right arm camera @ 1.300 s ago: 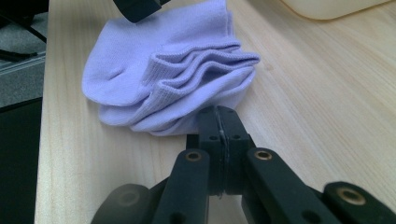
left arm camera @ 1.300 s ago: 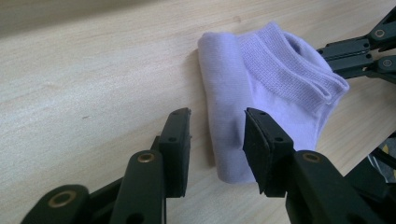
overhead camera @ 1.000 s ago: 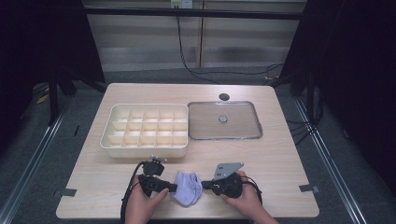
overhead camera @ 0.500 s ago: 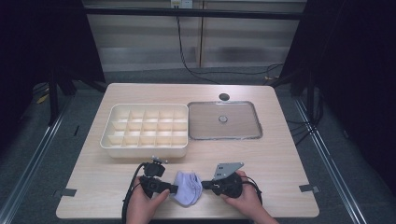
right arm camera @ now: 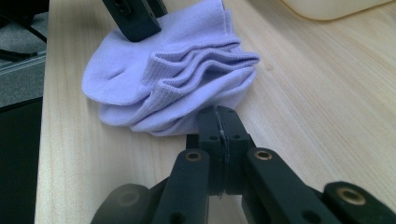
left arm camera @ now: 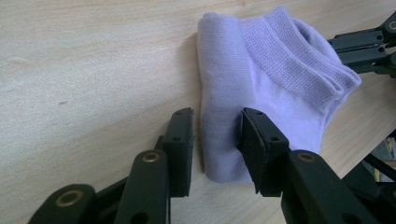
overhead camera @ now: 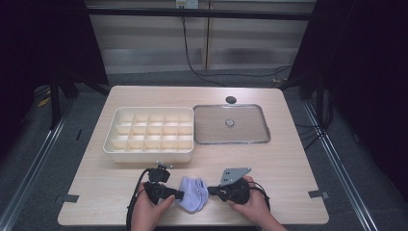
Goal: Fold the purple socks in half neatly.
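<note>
Pale wood grain is running under everything we are working on: a light wooden table (overhead camera: 288, 163) with dark floor around it. Toward the far side a cream plastic organiser box with a grid of small compartments (overhead camera: 150, 133) is sitting just beside a flat clear lid with a small centre knob (overhead camera: 231, 124), and none of the compartments is holding anything.

Close to the near edge we are handling a lavender ankle sock, partly rolled, with a ribbed cuff (overhead camera: 192, 193). It is lying on the table between our two tools. Our left gripper (left arm camera: 215, 140) is straddling the rolled end, its jaws apart with one on each side of the roll and not yet pinching it. Our right gripper (right arm camera: 218, 122) is showing its jaws pressed together at the cuff side; they are touching the sock's edge, and we cannot tell whether any fabric is caught between them.

We are judging the roll to be the weak point. If the left jaws are closing on the outer layer alone, the roll is likely to loosen as we lift. If the right jaws are holding nothing, the cuff may flop open and the bundle may be too wide for a compartment.
</note>
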`<state>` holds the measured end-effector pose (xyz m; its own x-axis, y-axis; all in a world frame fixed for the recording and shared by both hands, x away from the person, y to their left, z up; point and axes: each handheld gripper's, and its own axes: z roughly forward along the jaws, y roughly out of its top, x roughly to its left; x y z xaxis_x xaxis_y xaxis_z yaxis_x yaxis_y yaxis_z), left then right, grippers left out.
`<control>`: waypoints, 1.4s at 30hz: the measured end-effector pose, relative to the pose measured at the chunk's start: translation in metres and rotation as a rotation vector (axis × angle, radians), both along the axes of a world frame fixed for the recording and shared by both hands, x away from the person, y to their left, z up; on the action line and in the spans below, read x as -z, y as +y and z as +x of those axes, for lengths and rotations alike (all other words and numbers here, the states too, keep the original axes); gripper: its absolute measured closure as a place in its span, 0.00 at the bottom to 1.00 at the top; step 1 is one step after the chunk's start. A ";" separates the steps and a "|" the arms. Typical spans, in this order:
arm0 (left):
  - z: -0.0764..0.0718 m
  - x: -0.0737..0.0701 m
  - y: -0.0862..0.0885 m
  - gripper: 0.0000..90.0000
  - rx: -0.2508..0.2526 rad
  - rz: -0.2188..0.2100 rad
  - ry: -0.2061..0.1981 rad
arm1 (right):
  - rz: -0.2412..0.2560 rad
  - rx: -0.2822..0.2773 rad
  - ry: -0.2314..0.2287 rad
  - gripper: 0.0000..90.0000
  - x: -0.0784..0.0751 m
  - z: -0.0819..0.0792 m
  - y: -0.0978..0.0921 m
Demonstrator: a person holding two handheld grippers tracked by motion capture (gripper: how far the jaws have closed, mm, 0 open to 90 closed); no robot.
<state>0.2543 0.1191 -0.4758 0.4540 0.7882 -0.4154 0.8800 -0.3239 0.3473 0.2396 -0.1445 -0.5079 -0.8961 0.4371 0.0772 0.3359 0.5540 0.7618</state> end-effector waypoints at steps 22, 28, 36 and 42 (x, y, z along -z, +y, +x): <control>0.000 -0.002 -0.002 0.86 0.019 -0.025 0.019 | 0.000 -0.003 -0.005 0.99 0.000 0.000 0.001; 0.001 -0.005 -0.001 0.91 0.025 -0.036 0.026 | -0.001 -0.003 -0.004 0.99 0.000 0.000 0.001; 0.002 -0.009 -0.001 0.92 0.028 -0.045 0.029 | 0.000 -0.004 -0.004 0.99 0.000 0.000 0.001; 0.003 -0.012 -0.001 0.93 0.025 -0.052 0.033 | -0.001 -0.004 -0.006 0.99 0.000 -0.001 0.001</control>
<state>0.2569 0.1176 -0.4638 0.4590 0.7536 -0.4706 0.8830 -0.3286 0.3352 0.2390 -0.1435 -0.5080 -0.8984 0.4332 0.0717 0.3290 0.5559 0.7634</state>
